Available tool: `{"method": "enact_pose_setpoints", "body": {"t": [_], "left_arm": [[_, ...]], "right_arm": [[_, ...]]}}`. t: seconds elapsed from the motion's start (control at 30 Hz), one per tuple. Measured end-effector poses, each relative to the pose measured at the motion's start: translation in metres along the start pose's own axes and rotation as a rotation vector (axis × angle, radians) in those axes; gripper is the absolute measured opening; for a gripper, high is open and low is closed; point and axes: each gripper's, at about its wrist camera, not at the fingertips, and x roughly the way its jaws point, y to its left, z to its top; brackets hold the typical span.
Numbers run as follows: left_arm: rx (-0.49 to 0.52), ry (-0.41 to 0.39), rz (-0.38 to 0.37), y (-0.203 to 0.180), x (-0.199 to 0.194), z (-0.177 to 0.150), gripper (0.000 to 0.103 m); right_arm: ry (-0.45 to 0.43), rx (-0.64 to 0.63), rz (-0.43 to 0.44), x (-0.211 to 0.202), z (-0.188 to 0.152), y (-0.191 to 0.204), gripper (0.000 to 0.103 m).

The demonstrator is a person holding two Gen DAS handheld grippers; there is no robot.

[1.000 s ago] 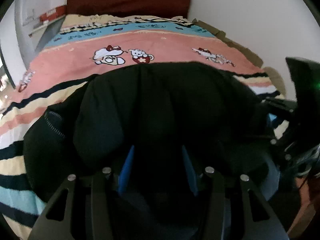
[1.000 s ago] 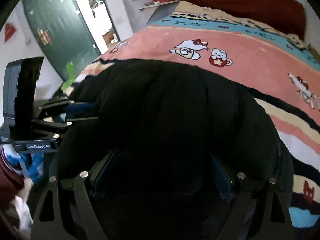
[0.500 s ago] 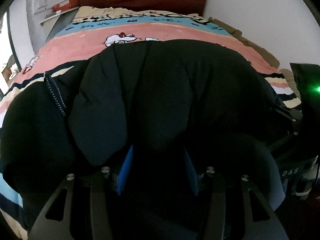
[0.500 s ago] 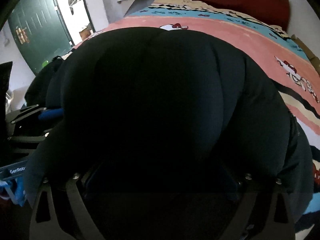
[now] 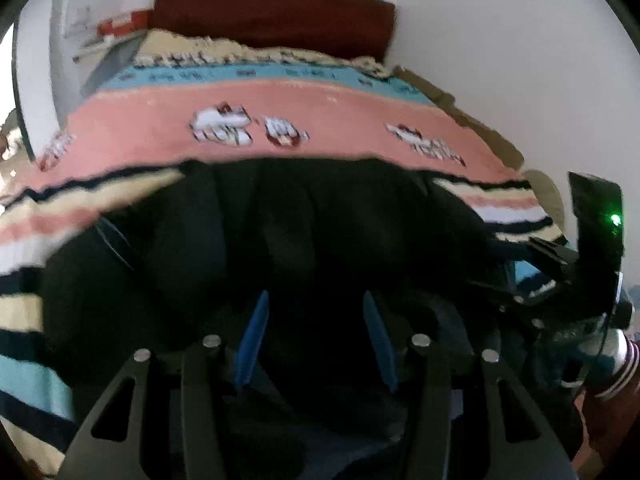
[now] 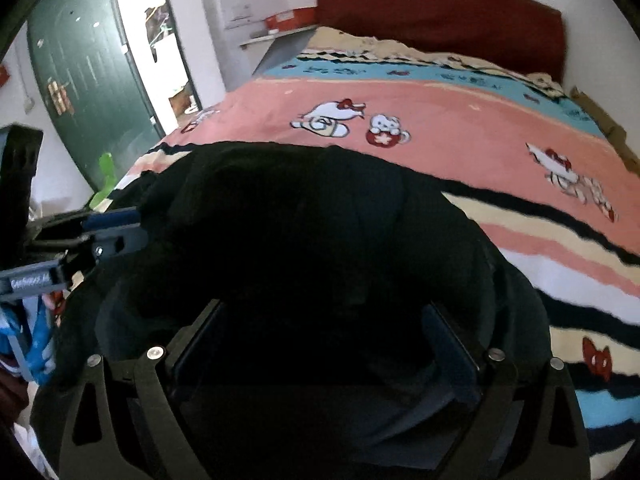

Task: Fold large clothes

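My left claw (image 5: 312, 332) had its blue fingers (image 5: 252, 340) apart with dark cloth bunched between them; whether they pinched it I could not tell. My right claw (image 6: 324, 344) looked the same: fingers spread, cloth filling the gap, grip uncertain. The black jacket (image 6: 304, 240) lay straight ahead of both claws, a puffy heap on the near end of the bed (image 6: 460, 128), its long side running across from one claw to the other. Both claws sat at its near edge, neither nearer than the other. I judged the next move would carry that edge forward, away from me. Beyond the jacket the striped cartoon blanket (image 5: 280, 104) stretched bare to the red headboard (image 6: 440, 12), so nothing blocked the way. Left of the bed stood a green door (image 6: 84, 92).
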Motion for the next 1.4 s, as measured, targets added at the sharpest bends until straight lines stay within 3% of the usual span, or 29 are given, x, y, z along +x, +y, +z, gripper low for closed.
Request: {"method": "enact_pose_setpoints", "body": {"t": [0.07,0.17,0.37,0.57,0.63,0.77,0.87,1.0,1.23,1.4], "left_arm": [[-0.017,0.044,-0.013,-0.001,0.018,-0.016,0.047],[0.013,0.042,0.029,-0.005,0.032,-0.033,0.048],[0.014,0.092,0.072,-0.010,0.034,-0.029,0.048],[-0.011,0.070,0.048,-0.010,-0.023,-0.042,0.049],[-0.019,0.059,0.022,-0.005,-0.047,-0.047,0.057],[-0.048,0.034,0.007,0.021,-0.101,-0.064,0.059],[-0.103,0.033,0.017,0.050,-0.132,-0.086,0.060],[-0.212,0.051,0.026,0.097,-0.162,-0.126,0.060],[-0.389,0.096,0.019,0.155,-0.181,-0.210,0.060],[-0.492,0.117,-0.068,0.173,-0.176,-0.251,0.060]], "right_arm": [[0.031,-0.015,-0.004,0.013,-0.009,0.000,0.095],[0.057,-0.050,-0.026,0.031,-0.023,0.004,0.096],[0.094,-0.026,-0.075,0.035,-0.026,0.007,0.098],[0.046,0.039,-0.045,-0.033,-0.043,0.016,0.097],[0.028,0.088,-0.014,-0.068,-0.059,0.010,0.097],[0.005,0.137,-0.046,-0.125,-0.093,-0.001,0.097],[0.006,0.206,-0.056,-0.163,-0.128,-0.023,0.097],[0.053,0.284,-0.058,-0.181,-0.176,-0.041,0.099],[0.128,0.480,0.070,-0.168,-0.252,-0.058,0.099],[0.160,0.535,0.139,-0.148,-0.276,-0.053,0.099]]}}
